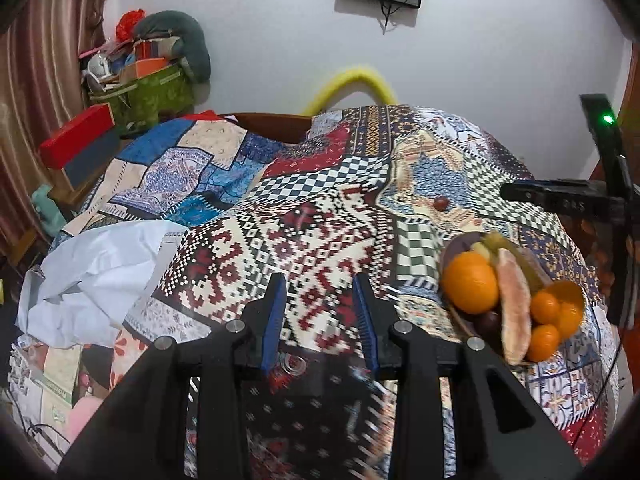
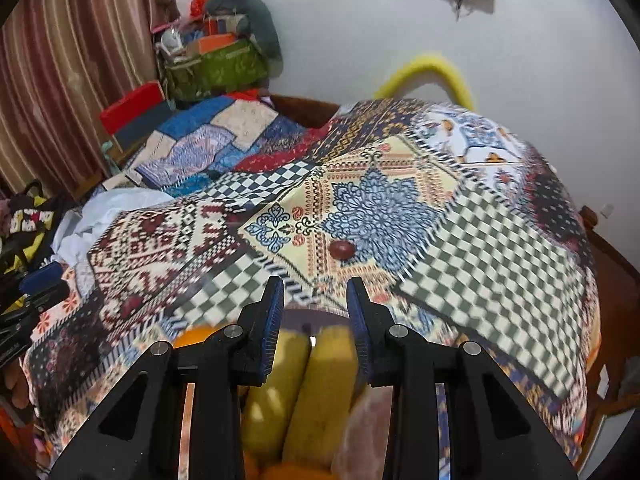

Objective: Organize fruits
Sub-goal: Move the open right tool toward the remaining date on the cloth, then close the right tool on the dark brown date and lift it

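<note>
Small, smooth, round plum (image 2: pixel 342 249) lying alone beyond the fruit bowl (image 1: pixel 454 250), likely slippery; best pinched gently across its middle; both left gripper (image 1: pixel 320 312) and right gripper (image 2: pixel 316 312) narrowly parted, empty.

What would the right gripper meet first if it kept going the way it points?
Probably the bananas in the bowl, which lie right between and below the right gripper fingers. The lone dark red fruit lies farther on; depth is unclear.

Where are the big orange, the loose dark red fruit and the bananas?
big orange (image 1: pixel 472 284), left wrist view, middle of its peel
dark red fruit (image 2: pixel 341 249), right wrist view, its centre
bananas (image 2: pixel 320 380), right wrist view, right banana's side
</note>
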A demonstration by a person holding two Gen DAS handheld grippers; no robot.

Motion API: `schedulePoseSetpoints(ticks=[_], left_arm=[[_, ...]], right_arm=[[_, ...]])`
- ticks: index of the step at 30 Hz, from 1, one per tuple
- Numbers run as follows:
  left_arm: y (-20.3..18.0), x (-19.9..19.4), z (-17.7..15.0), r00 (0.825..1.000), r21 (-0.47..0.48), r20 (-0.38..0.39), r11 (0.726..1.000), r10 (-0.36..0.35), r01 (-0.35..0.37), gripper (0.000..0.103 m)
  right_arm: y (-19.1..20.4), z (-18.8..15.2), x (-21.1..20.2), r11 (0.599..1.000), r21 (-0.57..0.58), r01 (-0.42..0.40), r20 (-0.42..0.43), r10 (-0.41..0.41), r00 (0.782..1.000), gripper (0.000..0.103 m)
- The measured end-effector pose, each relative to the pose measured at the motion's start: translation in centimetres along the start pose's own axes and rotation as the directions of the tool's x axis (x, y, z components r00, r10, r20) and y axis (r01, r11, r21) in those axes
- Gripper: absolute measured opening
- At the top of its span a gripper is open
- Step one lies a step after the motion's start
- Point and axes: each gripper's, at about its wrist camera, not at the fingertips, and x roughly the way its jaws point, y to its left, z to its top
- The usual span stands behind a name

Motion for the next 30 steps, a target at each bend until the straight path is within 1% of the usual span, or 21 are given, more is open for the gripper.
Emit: schedulePoseSetpoints(ticks=[3,5,6,8,11,16,17,20,22,25,27,30], left_arm=[[0.7,1.0,0.2,1.0,0.004,-0.006,1.0,-0.021,0.021,0.034],[0.7,1.4,0.2,0.999,0.014,-0.002,0.999,-0.037,0.037,0.034],[0.7,1.7,0.2,0.999,0.022,-0.001,0.998,-0.055,0.055,0.034],[0.4,1.9,0.2,0.997,0.036,0.001,0.997,-0.071,0.071,0.034],[-0.3,2.5,0.2,0.996,0.059,-0.006,0.994,-0.093,0.093,0.034],[-1.0,2.9,-0.1,0.993,0.077,-0.012,0.99,-0.114,0.115,0.034],[-1.1,2.9,-0.2,0.993,0.079,-0.012,0.99,-0.115,0.116,0.034],[-1.2,2.9,-0.1,0.993,0.083,-0.012,0.99,-0.114,0.114,0.034],[-1.2,2.7,-0.1,0.993,0.083,-0.008,0.99,-0.114,0.114,0.034],[-1.3,2.4,-0.1,0.993,0.085,-0.002,0.99,-0.115,0.114,0.034],[-1.4,2.3,-0.1,0.993,0.088,0.001,0.989,-0.115,0.115,0.034],[-1.5,2.3,-0.1,0.994,0.095,0.001,0.989,-0.112,0.111,0.034]], right_arm=[[-0.3,1.4,2.5,1.0,0.006,-0.019,-0.047,0.019,0.999,0.03],[-0.4,2.3,4.2,1.0,0.013,-0.015,-0.079,0.016,0.997,0.03],[-0.5,2.7,5.4,1.0,0.015,-0.017,-0.113,0.018,0.993,0.03],[-1.0,3.4,7.4,0.998,0.04,-0.047,-0.171,0.053,0.984,0.03],[-1.6,4.1,9.4,0.998,0.051,-0.026,-0.217,0.036,0.975,0.03],[-1.9,4.2,11.9,0.996,0.067,-0.052,-0.29,0.069,0.954,0.03],[-2.0,4.1,12.3,0.996,0.071,-0.05,-0.3,0.07,0.952,0.03],[-2.2,4.2,12.9,0.998,0.065,-0.027,-0.301,0.046,0.952,0.03],[-2.5,4.6,13.2,0.998,0.067,0.001,-0.303,0.019,0.953,0.03],[-3.4,4.8,13.8,0.995,0.099,0.015,-0.308,0.016,0.951,0.03],[-4.0,4.5,14.3,0.992,0.126,0.002,-0.32,0.039,0.947,0.03],[-4.4,4.2,14.3,0.987,0.16,-0.006,-0.292,0.053,0.955,0.03]])
